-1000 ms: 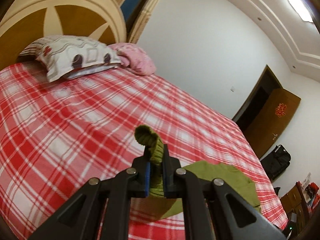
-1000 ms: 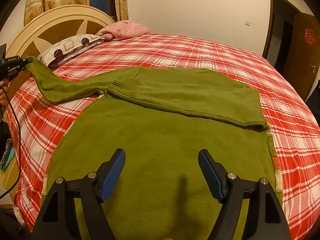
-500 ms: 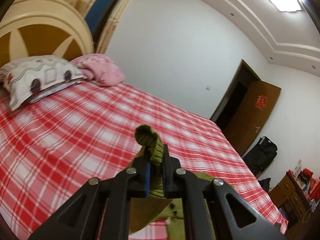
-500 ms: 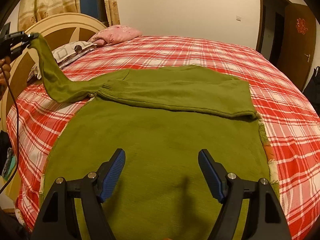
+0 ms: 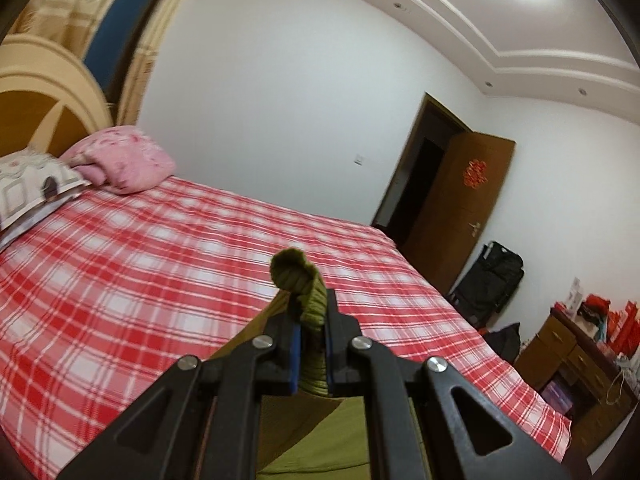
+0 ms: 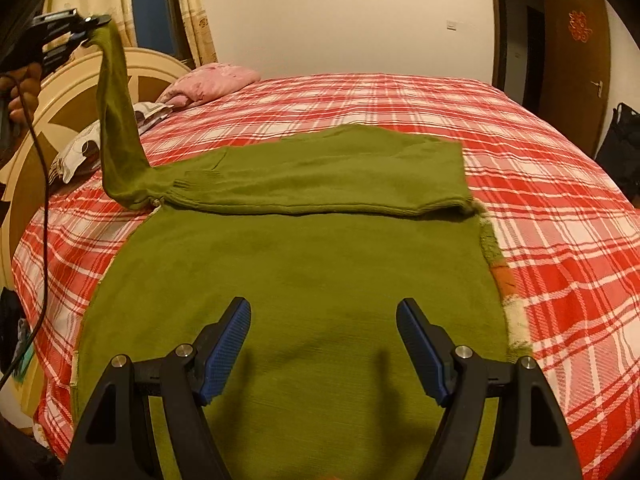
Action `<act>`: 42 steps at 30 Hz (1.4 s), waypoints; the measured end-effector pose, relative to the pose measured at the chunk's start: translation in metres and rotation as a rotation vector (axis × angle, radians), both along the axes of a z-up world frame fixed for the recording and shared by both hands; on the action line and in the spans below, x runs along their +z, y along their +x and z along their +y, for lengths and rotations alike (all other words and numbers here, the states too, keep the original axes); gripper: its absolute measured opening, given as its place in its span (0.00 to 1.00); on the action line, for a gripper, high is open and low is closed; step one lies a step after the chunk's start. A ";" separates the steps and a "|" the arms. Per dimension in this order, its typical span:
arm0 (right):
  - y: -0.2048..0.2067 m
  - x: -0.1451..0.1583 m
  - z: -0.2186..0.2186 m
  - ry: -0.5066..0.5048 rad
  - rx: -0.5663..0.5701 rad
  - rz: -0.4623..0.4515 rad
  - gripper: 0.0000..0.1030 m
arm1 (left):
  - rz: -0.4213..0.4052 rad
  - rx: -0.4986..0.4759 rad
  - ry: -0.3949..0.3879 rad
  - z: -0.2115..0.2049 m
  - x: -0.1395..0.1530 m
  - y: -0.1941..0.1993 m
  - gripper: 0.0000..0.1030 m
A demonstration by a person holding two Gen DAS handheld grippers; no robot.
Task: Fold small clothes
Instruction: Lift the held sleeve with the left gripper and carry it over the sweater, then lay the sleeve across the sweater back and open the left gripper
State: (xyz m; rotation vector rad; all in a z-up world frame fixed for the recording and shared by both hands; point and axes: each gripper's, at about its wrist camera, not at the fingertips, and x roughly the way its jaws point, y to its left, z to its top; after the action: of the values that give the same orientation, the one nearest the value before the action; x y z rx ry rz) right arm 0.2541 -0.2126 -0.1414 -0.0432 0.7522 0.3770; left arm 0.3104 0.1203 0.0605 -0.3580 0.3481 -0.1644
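Above the bed, left fingers pinching sweater cuff, right fingers wide, empty

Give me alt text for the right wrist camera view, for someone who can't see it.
A green sweater lies flat on a red plaid bed, one sleeve lifted high by the shut left gripper at upper left. The open right gripper hovers empty over the sweater's near part; pillows lie by the headboard.
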 end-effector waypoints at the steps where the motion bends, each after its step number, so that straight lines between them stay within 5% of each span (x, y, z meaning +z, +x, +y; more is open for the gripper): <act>1: 0.001 -0.001 -0.004 0.005 -0.007 0.001 0.74 | 0.003 -0.012 0.005 -0.007 0.001 0.005 0.09; 15: 0.010 -0.008 -0.032 0.061 -0.082 0.021 0.74 | 0.107 -0.187 0.043 -0.117 -0.030 0.067 0.08; 34: 0.021 -0.022 -0.056 0.124 -0.176 0.063 0.74 | 0.303 -0.342 0.138 -0.236 -0.126 0.119 0.09; 39: 0.023 -0.025 -0.059 0.124 -0.193 0.068 0.74 | 0.340 -0.373 0.172 -0.247 -0.141 0.113 0.17; 42: 0.024 -0.026 -0.062 0.131 -0.198 0.066 0.74 | 0.335 -0.389 0.206 -0.245 -0.141 0.104 0.41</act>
State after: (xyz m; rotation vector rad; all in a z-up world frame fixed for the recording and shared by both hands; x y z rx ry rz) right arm 0.2786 -0.2741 -0.1670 0.1669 0.7875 0.2389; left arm 0.4142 -0.1247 -0.0801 -0.1080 0.7598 -0.4482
